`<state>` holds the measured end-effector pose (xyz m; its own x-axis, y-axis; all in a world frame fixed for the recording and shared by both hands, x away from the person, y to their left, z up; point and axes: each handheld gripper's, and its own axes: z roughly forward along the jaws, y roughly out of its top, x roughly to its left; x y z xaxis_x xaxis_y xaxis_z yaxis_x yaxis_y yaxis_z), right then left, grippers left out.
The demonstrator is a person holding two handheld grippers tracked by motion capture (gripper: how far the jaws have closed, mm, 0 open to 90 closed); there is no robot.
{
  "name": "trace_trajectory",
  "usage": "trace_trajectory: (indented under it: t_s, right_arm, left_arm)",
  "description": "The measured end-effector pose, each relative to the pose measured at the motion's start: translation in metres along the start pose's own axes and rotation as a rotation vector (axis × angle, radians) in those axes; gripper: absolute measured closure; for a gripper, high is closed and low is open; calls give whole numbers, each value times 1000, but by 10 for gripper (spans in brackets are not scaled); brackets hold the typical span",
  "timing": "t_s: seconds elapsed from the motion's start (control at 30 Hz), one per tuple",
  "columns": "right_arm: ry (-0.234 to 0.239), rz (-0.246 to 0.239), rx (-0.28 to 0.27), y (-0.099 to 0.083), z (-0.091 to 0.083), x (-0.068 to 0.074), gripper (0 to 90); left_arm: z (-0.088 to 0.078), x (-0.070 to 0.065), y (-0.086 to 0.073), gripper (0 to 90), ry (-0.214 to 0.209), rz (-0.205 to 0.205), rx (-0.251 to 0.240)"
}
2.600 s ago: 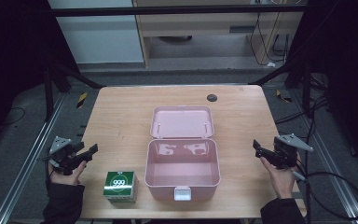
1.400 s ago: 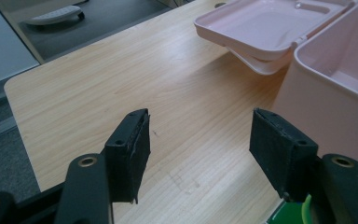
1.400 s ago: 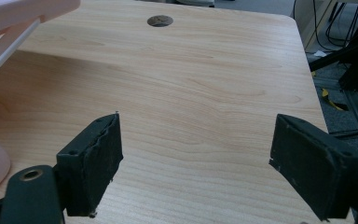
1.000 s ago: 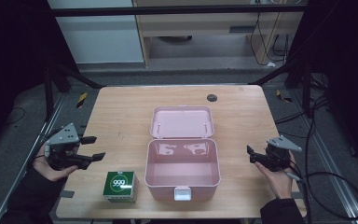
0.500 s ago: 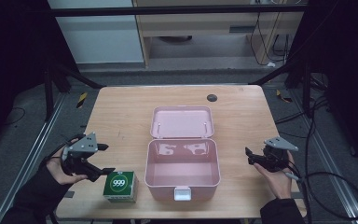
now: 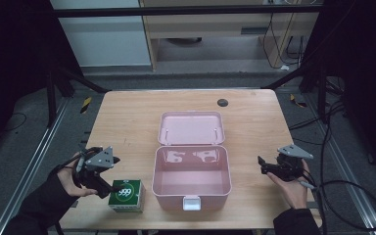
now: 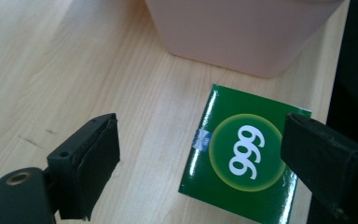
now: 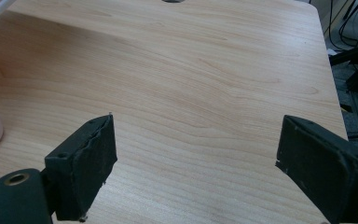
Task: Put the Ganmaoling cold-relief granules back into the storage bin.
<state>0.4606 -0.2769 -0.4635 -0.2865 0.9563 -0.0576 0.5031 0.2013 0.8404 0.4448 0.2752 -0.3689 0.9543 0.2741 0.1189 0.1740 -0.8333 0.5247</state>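
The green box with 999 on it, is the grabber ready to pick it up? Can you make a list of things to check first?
1. Left gripper jaws open wide: ok.
2. Green box between the jaws: not ok, it sits toward the right jaw.
3. Box lying flat on the table: ok.
4. Pink case open: ok.
5. Case empty inside: ok.
6. Right gripper out of the way: ok.
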Motion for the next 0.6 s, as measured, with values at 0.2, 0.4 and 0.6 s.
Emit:
trace_trajectory:
  t_s: [0.2,0.4,0.6]
  right_arm:
    - [3,-6,13,-1,1,1,109]
    - [3,-12,22,-1,2,2,104]
    - [7,-12,27,-1,2,2,99]
  left_arm:
    - [9,-3,1,91,-24,29,44]
    - [15,-9,-1,83,-44,47,75]
    - [18,-12,-1,75,-67,70,104]
